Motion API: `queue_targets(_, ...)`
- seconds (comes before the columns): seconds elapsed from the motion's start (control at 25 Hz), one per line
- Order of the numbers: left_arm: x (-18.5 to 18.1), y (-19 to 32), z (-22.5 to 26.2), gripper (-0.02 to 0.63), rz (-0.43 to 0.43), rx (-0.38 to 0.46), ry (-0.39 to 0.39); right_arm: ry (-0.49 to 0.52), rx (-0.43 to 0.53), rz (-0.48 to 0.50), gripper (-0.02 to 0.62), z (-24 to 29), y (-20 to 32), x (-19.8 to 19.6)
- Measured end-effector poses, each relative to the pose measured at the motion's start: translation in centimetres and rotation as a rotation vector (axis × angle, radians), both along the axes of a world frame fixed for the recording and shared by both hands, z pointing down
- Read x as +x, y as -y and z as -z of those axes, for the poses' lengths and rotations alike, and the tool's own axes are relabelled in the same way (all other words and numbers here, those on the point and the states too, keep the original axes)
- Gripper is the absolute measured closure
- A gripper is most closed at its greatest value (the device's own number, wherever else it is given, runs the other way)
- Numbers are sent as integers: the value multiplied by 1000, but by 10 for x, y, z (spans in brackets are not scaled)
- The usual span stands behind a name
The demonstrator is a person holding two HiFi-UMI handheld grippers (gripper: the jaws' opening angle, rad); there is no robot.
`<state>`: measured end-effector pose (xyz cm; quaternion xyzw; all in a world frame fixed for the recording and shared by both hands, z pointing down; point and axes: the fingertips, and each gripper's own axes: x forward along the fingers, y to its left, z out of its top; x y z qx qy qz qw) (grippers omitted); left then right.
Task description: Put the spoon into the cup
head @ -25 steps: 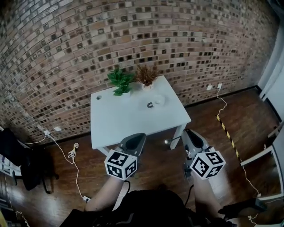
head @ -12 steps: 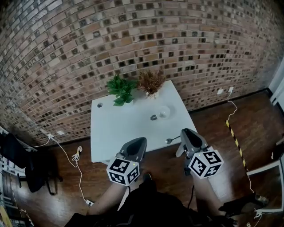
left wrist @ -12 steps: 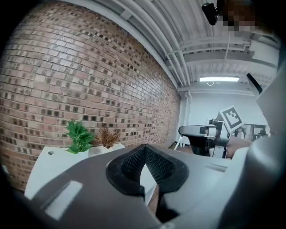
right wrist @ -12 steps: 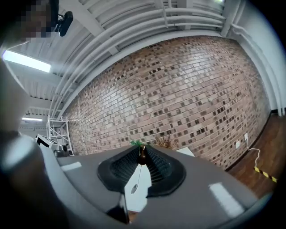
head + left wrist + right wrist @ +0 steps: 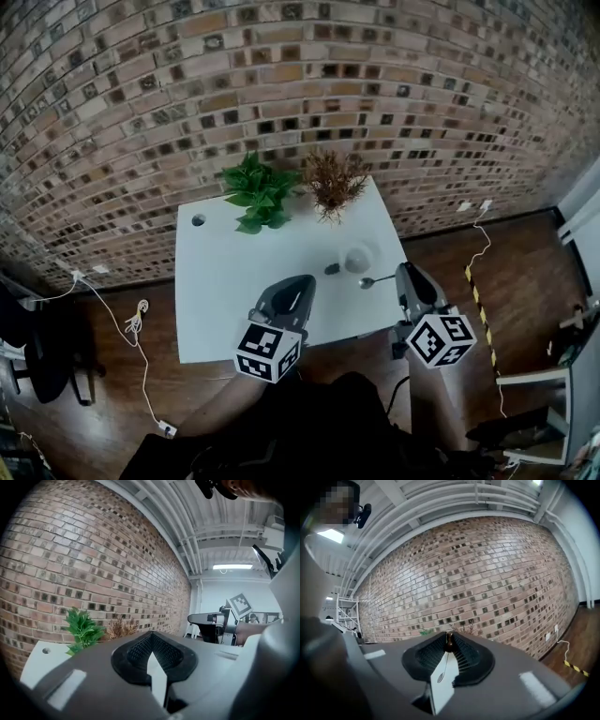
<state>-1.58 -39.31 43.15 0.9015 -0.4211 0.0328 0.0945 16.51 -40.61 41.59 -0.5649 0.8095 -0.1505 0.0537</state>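
A clear cup (image 5: pixel 357 258) stands at the right of the white table (image 5: pixel 225 272), with a small dark object (image 5: pixel 332 269) just left of it. My right gripper (image 5: pixel 405 275) is shut on the handle of a metal spoon (image 5: pixel 377 279). The spoon's bowl points left, close to the cup's near right side. In the right gripper view the spoon (image 5: pixel 450 643) shows end-on between the pads of the right gripper (image 5: pixel 449 649). My left gripper (image 5: pixel 297 285) hovers over the table's front edge, left of the cup. In its own view the left gripper (image 5: pixel 152 649) is shut on nothing.
A green leafy plant (image 5: pixel 255 191) and a dried brown plant (image 5: pixel 334 181) stand at the table's back edge against the brick wall. A small round hole (image 5: pixel 198 220) marks the back left corner. Cables (image 5: pixel 141 328) lie on the wooden floor at the left.
The table has come nearer in the head view. Both grippers moved forward from over the floor to the table's front edge, and the spoon now sits close to the cup.
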Motion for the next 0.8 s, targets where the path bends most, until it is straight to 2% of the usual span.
queue_targets(0.16, 7, 28, -11, 612, 1, -45, -38, -20, -56, 8, 541, -25, 37, 5)
queue_targets(0.52, 37, 93, -31, 612, 49, -42, 9, -45, -85, 102, 540, -48, 118, 11)
queue_targets(0.64, 45, 112, -42, 612, 89, -55, 11, -66, -113, 138, 541, -68, 142, 11)
queue_targets(0.8, 59, 126, -66, 612, 110, -93, 62, -111, -143, 179, 541, -110, 160, 4)
